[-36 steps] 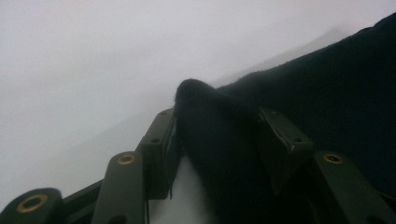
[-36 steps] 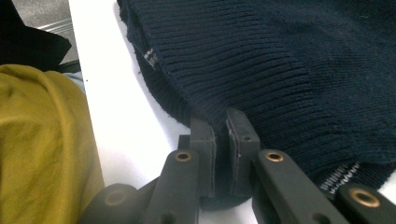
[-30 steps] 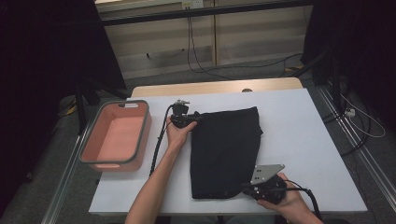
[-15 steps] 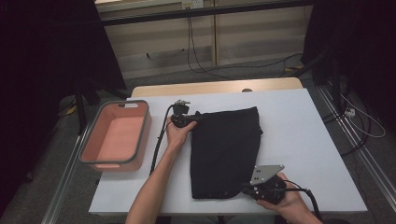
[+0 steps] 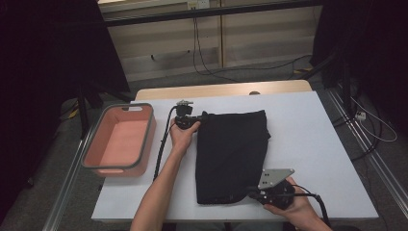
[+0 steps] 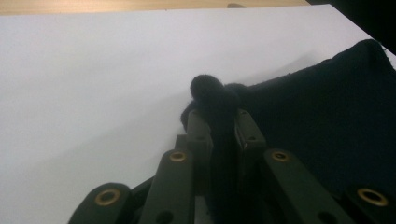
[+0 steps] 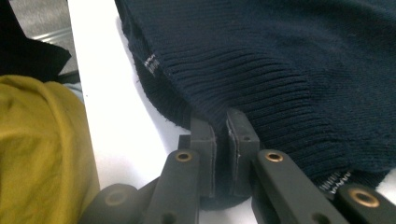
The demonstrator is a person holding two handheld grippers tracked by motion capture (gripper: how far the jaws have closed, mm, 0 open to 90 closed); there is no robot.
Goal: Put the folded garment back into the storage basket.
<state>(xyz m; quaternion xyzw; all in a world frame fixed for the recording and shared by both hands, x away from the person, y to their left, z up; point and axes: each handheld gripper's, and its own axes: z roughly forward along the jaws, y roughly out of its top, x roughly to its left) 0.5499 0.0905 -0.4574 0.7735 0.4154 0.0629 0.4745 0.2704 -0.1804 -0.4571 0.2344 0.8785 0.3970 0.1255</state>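
both grippers are clamped on the same dark knitted garment [image 5: 231,156], which lies folded flat in the middle of the white table [image 5: 312,139]. nearest the person, the right gripper [image 5: 251,194] sits at the garment's near right corner, jaws pinched on the ribbed hem; in the right gripper view the right gripper [image 7: 221,126] has the ribbed edge of the garment [image 7: 289,60] squeezed between its pads, with a small pale label stitch showing on the hem to the left and a yellow cloth [image 7: 42,154] at the near table edge. the grey three-cornered plate on top of it shows in the high view, with the right hand [image 5: 293,207] wrapped behind it. farther off, the left gripper [image 5: 198,120] holds the garment's far left corner; its jaws have just been closing, and in the left gripper view the left gripper [image 6: 219,122] has a bunched tuft of the dark knit [image 6: 327,126] pressed between the pads, poking up above the tips. the left hand [image 5: 183,137] grips it from below, its cable trailing back along the forearm. to the left of the garment, well apart from it, a salmon-pink tub with a grey rim [image 5: 91,149] stands at the table's left edge
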